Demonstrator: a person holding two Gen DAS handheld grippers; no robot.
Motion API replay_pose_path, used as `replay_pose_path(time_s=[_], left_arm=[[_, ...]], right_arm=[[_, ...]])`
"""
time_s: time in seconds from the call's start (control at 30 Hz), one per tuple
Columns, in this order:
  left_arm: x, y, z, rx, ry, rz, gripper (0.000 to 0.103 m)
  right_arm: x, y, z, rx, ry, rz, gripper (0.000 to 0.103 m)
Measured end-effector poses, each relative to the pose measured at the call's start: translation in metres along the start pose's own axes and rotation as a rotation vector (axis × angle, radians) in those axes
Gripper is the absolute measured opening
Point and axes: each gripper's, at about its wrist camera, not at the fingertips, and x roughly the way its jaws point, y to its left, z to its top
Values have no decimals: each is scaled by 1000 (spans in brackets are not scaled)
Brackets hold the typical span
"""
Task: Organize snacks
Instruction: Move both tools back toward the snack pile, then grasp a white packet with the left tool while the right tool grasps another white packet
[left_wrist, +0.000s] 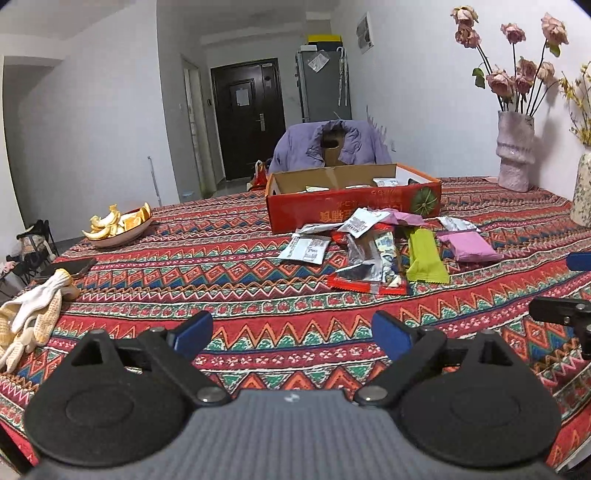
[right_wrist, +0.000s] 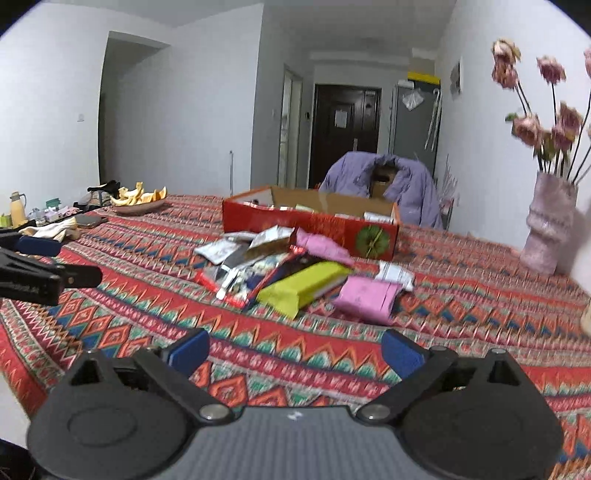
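Right tongs (right_wrist: 293, 350) gape wide, nothing between the blue pads, above the patterned counter (right_wrist: 147, 295). Ahead, a heap of snack packets (right_wrist: 295, 269) lies just before the open red cardboard box (right_wrist: 314, 225). Left tongs (right_wrist: 55, 266) show at the left edge.

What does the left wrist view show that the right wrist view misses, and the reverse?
Only the left wrist view: the white work gloves lie plainly in the near left corner, and a second, speckled vase stands at the right edge. Only the right wrist view: a yellow thermos bottle stands beyond the table at far left. Both share the red cardboard box, the snack packets piled before it, the green bar, the peel bowl, and open, empty jaws.
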Motion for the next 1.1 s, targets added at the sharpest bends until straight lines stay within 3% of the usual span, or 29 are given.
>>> replay_pose_path(time_s=[0.27, 0.6, 0.77, 1.1], left_arm=[[11, 6, 4, -43, 21, -28, 94], [52, 11, 20, -47, 76, -36, 94], [85, 11, 32, -48, 86, -54, 94], [186, 17, 59, -69, 157, -110, 92]], right_arm=[[2, -10, 3, 35, -7, -19, 100], [37, -30, 14, 106, 32, -43, 100], [58, -40, 25, 119, 46, -64, 100], [132, -91, 53, 293, 82, -76, 98]])
